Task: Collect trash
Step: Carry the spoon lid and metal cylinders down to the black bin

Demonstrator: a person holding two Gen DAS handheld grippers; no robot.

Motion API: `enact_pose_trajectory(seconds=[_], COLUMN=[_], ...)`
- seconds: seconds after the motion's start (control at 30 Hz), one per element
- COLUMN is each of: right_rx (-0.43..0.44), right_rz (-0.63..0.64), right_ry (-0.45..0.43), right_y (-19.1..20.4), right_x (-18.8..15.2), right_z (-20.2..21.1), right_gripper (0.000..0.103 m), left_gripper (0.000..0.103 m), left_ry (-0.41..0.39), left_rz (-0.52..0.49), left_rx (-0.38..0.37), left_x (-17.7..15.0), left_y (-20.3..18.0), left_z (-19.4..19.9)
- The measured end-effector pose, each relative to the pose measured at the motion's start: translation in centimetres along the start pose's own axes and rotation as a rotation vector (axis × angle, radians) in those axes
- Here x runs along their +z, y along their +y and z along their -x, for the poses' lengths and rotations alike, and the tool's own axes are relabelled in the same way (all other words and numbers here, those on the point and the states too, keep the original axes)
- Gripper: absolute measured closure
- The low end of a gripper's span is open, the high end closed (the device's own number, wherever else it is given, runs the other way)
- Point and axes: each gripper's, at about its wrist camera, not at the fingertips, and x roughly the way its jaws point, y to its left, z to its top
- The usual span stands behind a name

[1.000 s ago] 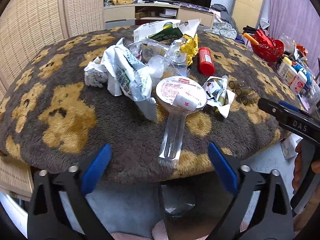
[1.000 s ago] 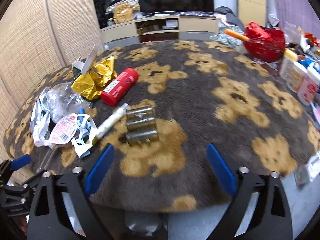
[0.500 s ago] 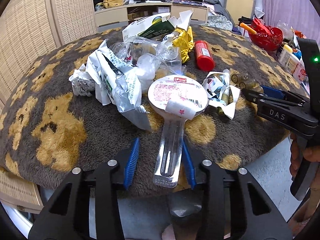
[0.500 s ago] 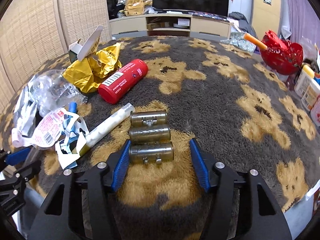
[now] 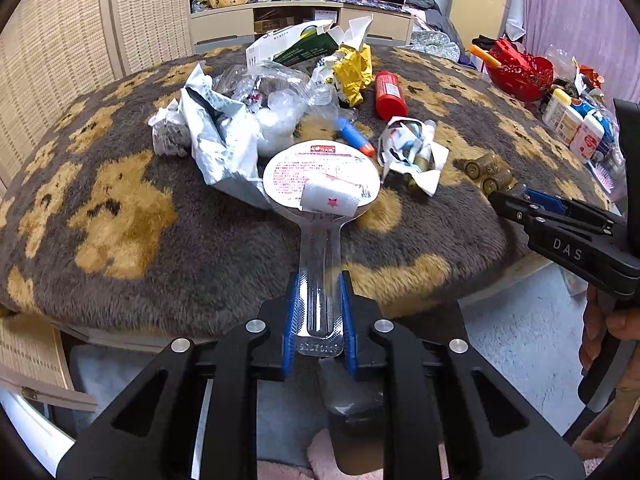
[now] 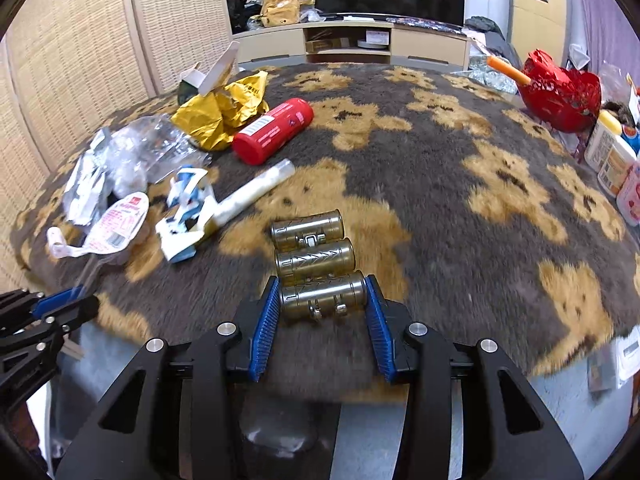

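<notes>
So we're basically just getting started here, nothing's collected yet afaict. All the trash is still sitting on the tabletop (image 5: 120, 216), and no bin or bag is showing in either view.

Left gripper (image 5: 319, 322) is closing its jaws on the stem of the blister pack (image 5: 320, 208), pads are already pressing both sides of the clear stem at the near edge of the tabletop. The pack's long axis is running straight away from us, stem end hanging off the near edge, round labelled head pointing toward the middle w/ the rest of the pile.

Right gripper (image 6: 322, 314) is closing too, jaws around the nearest of three gold rollers (image 6: 322, 298), pads looking like they're touching its two ends. That roller is lying crosswise, axis going left-right, parallel to the near edge and right by it. The other two are lying the same way just behind it.

Still left imo: foil bag (image 5: 216, 136), clear plastic (image 5: 276, 92), yellow wrapper (image 5: 354, 70), red can (image 5: 390, 94), carton (image 5: 292, 46), crumpled paper (image 5: 408, 148) w/ a white tube (image 6: 256, 192), all bunched on the left-middle part. Red basket (image 6: 560, 92) and bottles (image 6: 612, 156) at the right edge prob aren't trash.
</notes>
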Motion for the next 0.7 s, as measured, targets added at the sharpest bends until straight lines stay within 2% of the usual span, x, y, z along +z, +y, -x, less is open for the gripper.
enact_pose_trajectory(seconds=[0.3,0.47,0.7], right_rx=[0.057,0.066,0.089], right_rz=[-0.005,0.012,0.013], right_ry=[0.01,0.026,0.085], right_y=[0.6,1.1,1.6], right_x=[-2.8,-5.1,-8.6], right_z=[3.9,5.8,6.2], right_gripper=[0.06,0.06,0.06], left_gripper=[0.086,0.086,0.086], left_ry=[0.001,0.005,0.065], left_rz=[0.001,0.016,0.03], left_rx=[-0.047,-0.047,-0.073], left_x=[-3.2,-5.1,-8.1], left_y=[-1.9,-2.2,-3.0], left_z=[2.8,4.6,5.3])
